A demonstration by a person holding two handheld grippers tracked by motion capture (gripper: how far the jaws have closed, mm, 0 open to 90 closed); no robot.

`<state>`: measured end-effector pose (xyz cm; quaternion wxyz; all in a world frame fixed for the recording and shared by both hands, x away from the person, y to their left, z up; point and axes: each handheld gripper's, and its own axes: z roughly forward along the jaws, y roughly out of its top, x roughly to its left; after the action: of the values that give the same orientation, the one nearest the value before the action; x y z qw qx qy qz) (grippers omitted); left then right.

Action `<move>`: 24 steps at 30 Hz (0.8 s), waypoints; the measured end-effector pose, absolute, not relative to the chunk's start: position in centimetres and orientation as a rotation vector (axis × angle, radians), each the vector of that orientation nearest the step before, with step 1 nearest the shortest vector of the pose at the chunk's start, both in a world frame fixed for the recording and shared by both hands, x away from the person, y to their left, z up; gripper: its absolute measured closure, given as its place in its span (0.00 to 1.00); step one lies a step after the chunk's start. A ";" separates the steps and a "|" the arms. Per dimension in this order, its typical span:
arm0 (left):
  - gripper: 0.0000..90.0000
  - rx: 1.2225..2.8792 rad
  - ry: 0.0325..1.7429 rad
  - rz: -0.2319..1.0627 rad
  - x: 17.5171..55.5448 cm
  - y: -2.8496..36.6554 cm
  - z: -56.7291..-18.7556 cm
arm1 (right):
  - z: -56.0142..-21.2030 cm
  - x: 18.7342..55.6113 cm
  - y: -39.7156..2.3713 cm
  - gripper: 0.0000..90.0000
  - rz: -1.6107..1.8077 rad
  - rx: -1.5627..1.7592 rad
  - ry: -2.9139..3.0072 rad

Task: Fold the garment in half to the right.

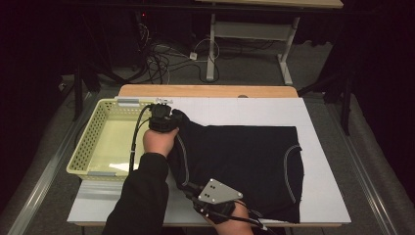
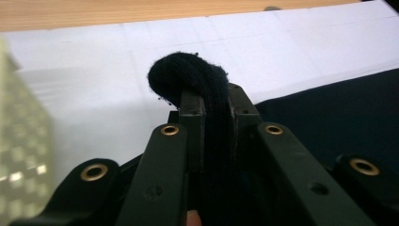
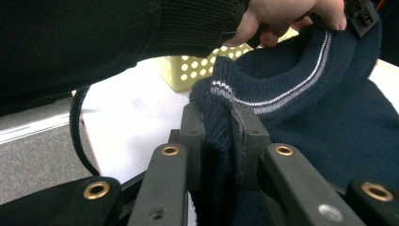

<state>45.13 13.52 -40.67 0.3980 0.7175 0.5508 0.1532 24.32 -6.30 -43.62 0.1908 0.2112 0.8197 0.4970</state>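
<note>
Nearest in the high view: right gripper (image 1: 208,203) with its grey plate, at the table's near edge, clamped on the near left edge of the sweater (image 1: 244,161). Seen along its own jaws, a fold of dark blue knit pinched tight between the pads (image 3: 194,136), a pale stripe of the trim running right at the bite. Jaws narrow, cloth filling the gap.

Farther off, left gripper (image 1: 162,117), held in the left hand (image 1: 159,141), shut likewise on the sweater's far left corner, just beside the basket's right rim. Along its jaws, a rolled hump of black knit bulging above the pads (image 2: 193,115), squeezed between them; white board behind, a strip of bare wood at the far edge.

Sweater spread flat over the middle and right of the white board (image 1: 323,127), dark with thin pale seam lines curving near both sides. Left edge lifted off the board and bunched between the two grips, the rest lying on the surface. Near hem close to the board's near edge.

Basket (image 1: 93,132), pale yellow and perforated, on the left of the table, touching or nearly touching the raised cloth; cannot tell which. Dark sleeve (image 1: 142,196) reaching in from below, crossing the board's near left corner.
</note>
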 end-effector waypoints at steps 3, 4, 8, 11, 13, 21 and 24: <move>0.86 1.813 1.373 0.372 45.1 12.4 -40.8 | -43.6 24.0 -7.4 0.86 1.397 0.599 2.290; 0.86 1.812 1.367 0.370 45.1 12.1 -40.9 | -43.6 24.0 -7.8 0.86 1.396 0.601 2.286; 0.86 1.831 1.354 0.355 45.2 10.9 -41.2 | -43.6 23.7 -9.4 0.85 1.398 0.613 2.281; 0.86 1.830 1.348 0.346 45.2 10.0 -41.4 | -43.8 23.5 -10.6 0.85 1.386 0.630 2.278; 0.86 1.833 1.332 0.340 45.2 9.5 -41.4 | -43.9 23.4 -11.4 0.85 1.374 0.633 2.276; 0.86 1.854 1.245 0.348 45.0 6.6 -41.0 | -44.4 22.6 -14.7 0.85 1.348 0.679 2.241; 0.86 1.858 1.224 0.341 44.9 5.4 -40.8 | -44.7 22.5 -16.0 0.85 1.346 0.695 2.233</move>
<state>44.94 5.36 -40.82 0.4308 0.7449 0.4907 0.1367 22.50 -16.02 -44.66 0.2200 0.2514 0.8072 0.4866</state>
